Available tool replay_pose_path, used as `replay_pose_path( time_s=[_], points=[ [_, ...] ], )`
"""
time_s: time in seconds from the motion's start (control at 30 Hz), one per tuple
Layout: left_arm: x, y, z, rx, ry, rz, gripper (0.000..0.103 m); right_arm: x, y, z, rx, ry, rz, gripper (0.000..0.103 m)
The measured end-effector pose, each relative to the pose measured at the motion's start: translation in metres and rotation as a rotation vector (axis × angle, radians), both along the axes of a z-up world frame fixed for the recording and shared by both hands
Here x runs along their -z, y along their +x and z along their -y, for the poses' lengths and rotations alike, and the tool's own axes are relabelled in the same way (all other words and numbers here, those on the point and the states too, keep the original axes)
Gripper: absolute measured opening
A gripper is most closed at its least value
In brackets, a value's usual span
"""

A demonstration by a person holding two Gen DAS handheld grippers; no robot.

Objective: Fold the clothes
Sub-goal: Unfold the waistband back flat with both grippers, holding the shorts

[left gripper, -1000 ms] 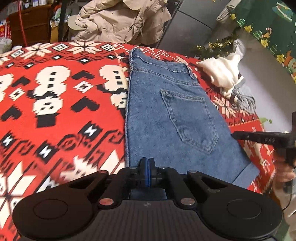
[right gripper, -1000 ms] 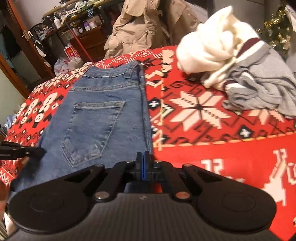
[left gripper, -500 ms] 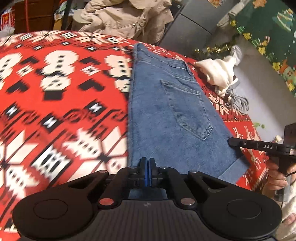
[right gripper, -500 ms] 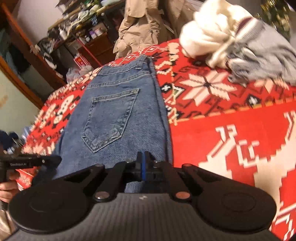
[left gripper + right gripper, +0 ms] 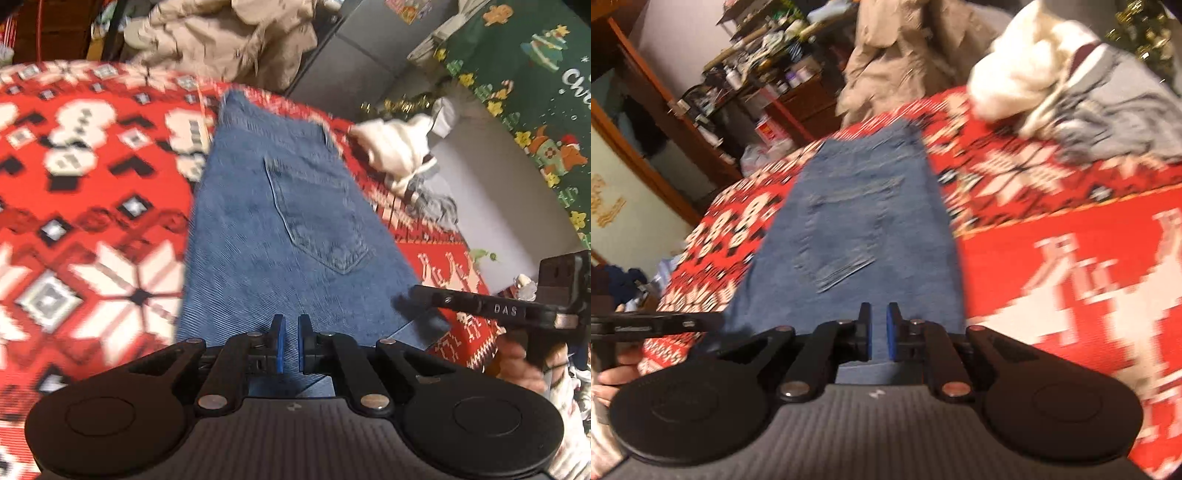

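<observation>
Folded blue jeans [image 5: 280,229] lie flat on the red patterned blanket [image 5: 92,221], back pocket up, waistband at the far end. My left gripper [image 5: 290,341] hovers over their near left edge, its blue pads a narrow gap apart and opening; denim shows through the gap but is not pinched. In the right wrist view the jeans [image 5: 857,236] run away from my right gripper [image 5: 878,332], whose jaws are also opening over the near edge with no cloth pressed. Each gripper shows from the side in the other's view, at the jeans' near corners [image 5: 417,295] [image 5: 713,319].
A heap of white and grey clothes [image 5: 1052,85] sits on the blanket to the right of the jeans. A beige coat [image 5: 229,33] hangs behind the bed. Cluttered wooden furniture [image 5: 775,92] stands at the back left. A green Christmas cloth [image 5: 535,74] hangs on the right.
Both grippers' pads were pressed together and now stand slightly apart. Both hands have drawn back towards the jeans' near end, so more of the jeans shows.
</observation>
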State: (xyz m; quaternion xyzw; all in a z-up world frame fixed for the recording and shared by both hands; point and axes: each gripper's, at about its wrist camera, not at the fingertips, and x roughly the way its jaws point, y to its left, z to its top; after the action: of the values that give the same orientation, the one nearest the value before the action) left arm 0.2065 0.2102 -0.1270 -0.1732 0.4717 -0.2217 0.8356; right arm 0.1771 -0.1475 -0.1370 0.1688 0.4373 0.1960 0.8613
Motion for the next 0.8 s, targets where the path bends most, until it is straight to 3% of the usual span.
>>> replay_pose_path(
  time_s=[0.2,0.37,0.47,0.5,0.53,0.7,0.8],
  points=[
    [0.016,-0.008,-0.005,-0.005,-0.005,-0.025,0.005,0.017,-0.001,-0.029,-0.058,-0.053,-0.018,0.007],
    [0.015,-0.026,-0.035,-0.038,-0.003,-0.024,0.003,0.02,-0.009,0.01,-0.001,-0.037,-0.02,0.0],
    [0.006,-0.031,-0.042,-0.066,-0.004,-0.016,0.005,0.018,-0.013,0.03,0.039,0.024,-0.031,0.0],
    [0.0,-0.029,-0.04,-0.068,-0.012,-0.004,0.005,0.015,-0.014,0.029,0.047,0.03,-0.022,0.009],
    [-0.006,-0.027,-0.035,-0.064,-0.016,0.012,0.005,0.012,-0.014,0.025,0.044,0.037,-0.013,0.011],
    [-0.017,-0.004,0.012,-0.023,-0.031,0.064,0.005,0.003,0.002,-0.025,-0.046,0.068,0.009,0.011],
    [-0.004,0.015,0.034,-0.025,-0.041,0.032,0.005,0.011,0.014,-0.055,-0.071,0.054,0.0,0.011]
  ],
)
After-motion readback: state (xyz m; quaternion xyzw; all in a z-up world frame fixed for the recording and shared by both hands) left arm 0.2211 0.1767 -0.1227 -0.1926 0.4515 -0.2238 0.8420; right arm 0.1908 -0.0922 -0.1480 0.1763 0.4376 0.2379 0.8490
